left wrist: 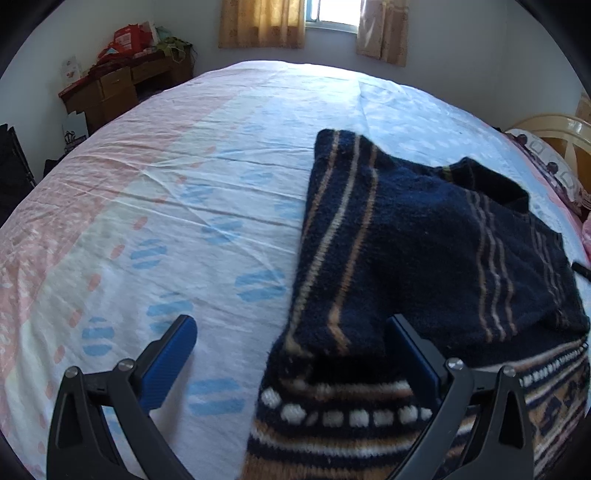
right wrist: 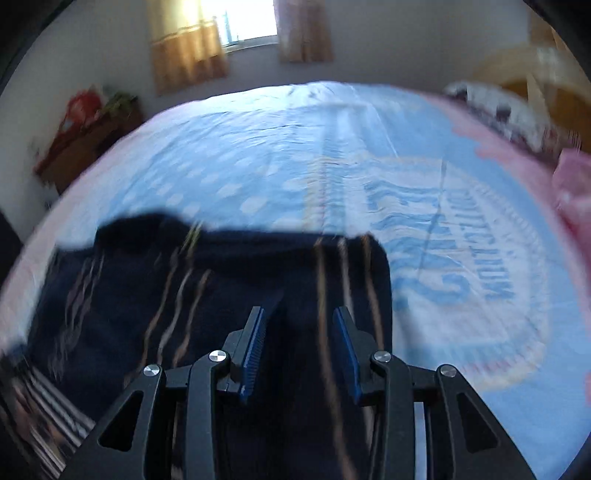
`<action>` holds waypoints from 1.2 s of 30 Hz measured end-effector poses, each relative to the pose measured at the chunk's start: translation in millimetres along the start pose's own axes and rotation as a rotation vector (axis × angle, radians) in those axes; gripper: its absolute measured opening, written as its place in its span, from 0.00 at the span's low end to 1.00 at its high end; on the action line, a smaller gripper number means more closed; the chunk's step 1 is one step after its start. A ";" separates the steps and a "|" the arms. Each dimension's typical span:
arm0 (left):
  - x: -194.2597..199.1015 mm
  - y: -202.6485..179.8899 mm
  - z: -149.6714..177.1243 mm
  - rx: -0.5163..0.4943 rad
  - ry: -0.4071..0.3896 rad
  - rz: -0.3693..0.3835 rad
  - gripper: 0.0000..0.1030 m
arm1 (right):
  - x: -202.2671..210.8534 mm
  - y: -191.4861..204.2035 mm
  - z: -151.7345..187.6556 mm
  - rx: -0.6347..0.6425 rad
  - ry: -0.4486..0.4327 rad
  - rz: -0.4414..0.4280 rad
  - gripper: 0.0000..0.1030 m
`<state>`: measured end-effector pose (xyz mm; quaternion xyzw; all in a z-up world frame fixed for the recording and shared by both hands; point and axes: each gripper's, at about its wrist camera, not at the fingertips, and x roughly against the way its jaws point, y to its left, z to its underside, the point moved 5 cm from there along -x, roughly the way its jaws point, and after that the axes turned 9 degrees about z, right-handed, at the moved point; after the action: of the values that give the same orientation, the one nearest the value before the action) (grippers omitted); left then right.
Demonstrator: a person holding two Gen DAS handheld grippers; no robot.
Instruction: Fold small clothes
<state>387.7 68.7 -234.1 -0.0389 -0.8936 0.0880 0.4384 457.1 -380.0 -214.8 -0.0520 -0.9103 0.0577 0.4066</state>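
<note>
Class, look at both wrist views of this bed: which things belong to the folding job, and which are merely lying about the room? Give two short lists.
Belongs to the job:
- navy striped sweater
- left gripper, jaws wide open
- right gripper, with a fold of the sweater between its fingers
- bed sheet

Just lying about:
- wooden desk
- curtains
- plastic chair

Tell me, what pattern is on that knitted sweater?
Navy knitted sweater with thin tan and cream stripes, clearest in the left wrist view.

Each wrist camera looks forward and steeply down along its own fingers, close above the bed (left wrist: 221,155). Both views share the navy striped sweater (left wrist: 424,240), the curtained window (left wrist: 332,14) and the wooden desk (left wrist: 122,88).
</note>
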 end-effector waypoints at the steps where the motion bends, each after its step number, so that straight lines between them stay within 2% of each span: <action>1: 2.5 -1.5 1.8 -0.011 -0.002 -0.006 1.00 | 6.7 3.8 10.3 0.012 -0.004 0.014 0.38; 6: 9.0 -15.7 19.9 -0.110 0.000 -0.027 1.00 | -0.4 4.6 46.9 -0.054 0.094 -0.033 0.43; 8: 9.6 -19.2 22.7 -0.134 -0.006 -0.042 1.00 | 1.5 3.4 50.8 -0.082 0.067 -0.041 0.44; 13: 17.9 -22.5 24.7 -0.163 -0.022 -0.056 1.00 | 15.1 -3.6 57.9 -0.162 0.085 -0.067 0.44; 23: 50.1 -25.3 46.7 -0.166 -0.046 -0.019 1.00 | 58.7 0.1 93.9 -0.111 0.071 -0.045 0.47; 28: 79.0 -28.1 57.3 -0.170 -0.076 0.008 1.00 | 85.9 0.2 116.9 -0.093 0.061 -0.067 0.47; 36: 105.9 -32.9 88.9 -0.213 -0.071 0.042 1.00 | 117.6 -1.9 153.2 -0.061 0.063 -0.069 0.47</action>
<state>252.8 41.0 -198.9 -0.1007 -0.9119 0.0028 0.3978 264.6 -374.8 -229.8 -0.0348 -0.8995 0.0140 0.4353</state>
